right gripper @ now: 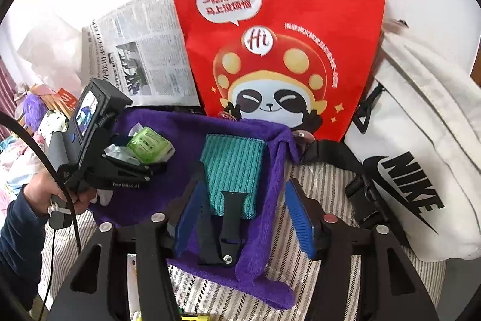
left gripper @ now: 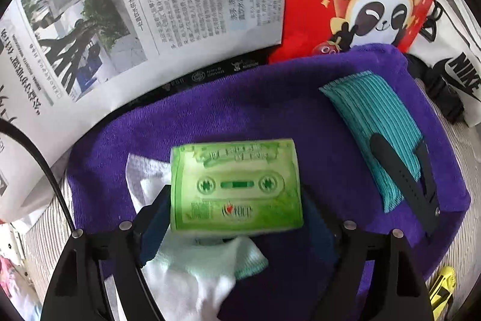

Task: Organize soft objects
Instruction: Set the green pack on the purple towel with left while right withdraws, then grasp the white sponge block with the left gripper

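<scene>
A green tissue pack [left gripper: 236, 185] lies on a white sock [left gripper: 186, 270] with a mint cuff, both on a purple towel [left gripper: 255, 107]. My left gripper [left gripper: 237, 197] stands open around the pack, one finger on each side, pads not pressing it. The right wrist view shows that gripper [right gripper: 144, 167] at the pack [right gripper: 147, 145]. A teal ribbed cloth [right gripper: 233, 167] with a black watch strap [right gripper: 230, 215] across it lies on the towel [right gripper: 264, 245]. My right gripper [right gripper: 243, 182] is open over them, its blue pads [right gripper: 183, 224] wide of the strap.
A red paper bag [right gripper: 276, 35] with a panda stands behind the towel, with a newspaper [right gripper: 144, 50] to its left. A white Nike bag [right gripper: 421, 155] and its black strap lie to the right. Striped bedding [right gripper: 324, 194] is underneath. A person's hand [right gripper: 60, 197] holds the left gripper.
</scene>
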`<state>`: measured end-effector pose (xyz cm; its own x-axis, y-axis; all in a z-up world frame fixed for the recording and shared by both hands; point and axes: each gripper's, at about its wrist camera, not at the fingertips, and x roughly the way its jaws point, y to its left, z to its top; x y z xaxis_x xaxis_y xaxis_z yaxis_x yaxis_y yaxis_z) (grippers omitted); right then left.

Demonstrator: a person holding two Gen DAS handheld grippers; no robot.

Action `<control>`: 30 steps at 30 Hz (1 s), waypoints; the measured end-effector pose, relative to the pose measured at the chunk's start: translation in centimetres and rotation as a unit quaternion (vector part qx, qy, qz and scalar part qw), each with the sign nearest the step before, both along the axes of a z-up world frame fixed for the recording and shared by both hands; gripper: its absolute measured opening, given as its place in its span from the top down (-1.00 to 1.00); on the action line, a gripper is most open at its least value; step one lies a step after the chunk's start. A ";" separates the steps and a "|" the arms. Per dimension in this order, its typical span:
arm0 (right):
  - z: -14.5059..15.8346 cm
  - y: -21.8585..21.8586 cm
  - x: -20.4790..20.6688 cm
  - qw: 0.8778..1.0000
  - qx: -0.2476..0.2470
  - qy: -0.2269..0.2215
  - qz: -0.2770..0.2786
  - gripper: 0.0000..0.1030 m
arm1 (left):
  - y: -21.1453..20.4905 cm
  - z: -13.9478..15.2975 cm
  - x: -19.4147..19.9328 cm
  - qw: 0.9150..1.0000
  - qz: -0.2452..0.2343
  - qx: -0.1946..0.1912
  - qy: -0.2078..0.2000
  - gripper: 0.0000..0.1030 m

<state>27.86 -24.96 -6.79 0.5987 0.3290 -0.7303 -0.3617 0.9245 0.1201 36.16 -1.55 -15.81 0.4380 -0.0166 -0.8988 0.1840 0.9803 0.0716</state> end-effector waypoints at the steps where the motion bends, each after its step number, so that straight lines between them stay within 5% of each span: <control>1: 0.2 0.1 -0.2 1.000 -0.003 -0.004 0.001 -0.13 | -0.1 0.0 -0.2 1.000 0.000 0.001 0.003 -0.56; 7: 1.5 0.9 -1.3 1.000 -0.016 -0.021 0.002 -0.13 | -0.8 1.3 -1.9 1.000 0.003 0.013 -0.001 -0.56; 17: 3.5 0.2 -4.6 0.999 -0.010 -0.028 -0.039 -0.14 | -1.1 6.1 -8.4 0.998 -0.029 -0.028 -0.046 -0.56; 26: -0.2 -2.5 -11.7 0.996 0.014 0.020 -0.089 -0.15 | -2.4 7.1 -18.1 0.988 -0.123 -0.069 -0.065 -0.62; 30: -1.6 -3.6 -15.0 0.992 0.040 0.039 -0.112 -0.15 | -3.7 6.4 -19.7 0.980 -0.165 -0.072 -0.088 -0.79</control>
